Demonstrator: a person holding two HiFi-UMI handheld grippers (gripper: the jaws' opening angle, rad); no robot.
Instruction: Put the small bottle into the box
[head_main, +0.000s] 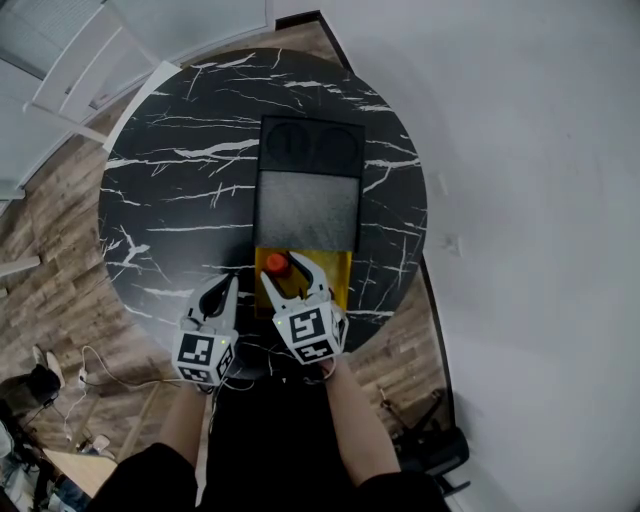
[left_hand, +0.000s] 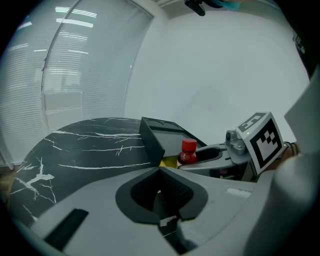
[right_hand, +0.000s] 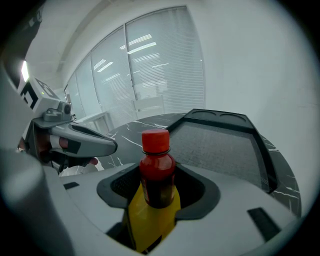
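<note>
The small bottle (head_main: 277, 266) (right_hand: 157, 170) has a red cap and dark red contents, and it stands upright on a yellow box (head_main: 337, 276) (right_hand: 150, 220) at the near edge of the table. My right gripper (head_main: 291, 277) (right_hand: 159, 175) is open, with one jaw on either side of the bottle and a gap showing beside it. My left gripper (head_main: 222, 293) (left_hand: 161, 172) rests just left of it, shut with nothing in it. The left gripper view also shows the bottle (left_hand: 188, 152) and the right gripper (left_hand: 215, 156).
A black case (head_main: 310, 148) with two round recesses and a grey panel (head_main: 307, 208) lies just beyond the yellow box on the round black marble table (head_main: 180, 200). A white chair (head_main: 80, 70) stands at the far left. Cables lie on the wooden floor (head_main: 60, 270).
</note>
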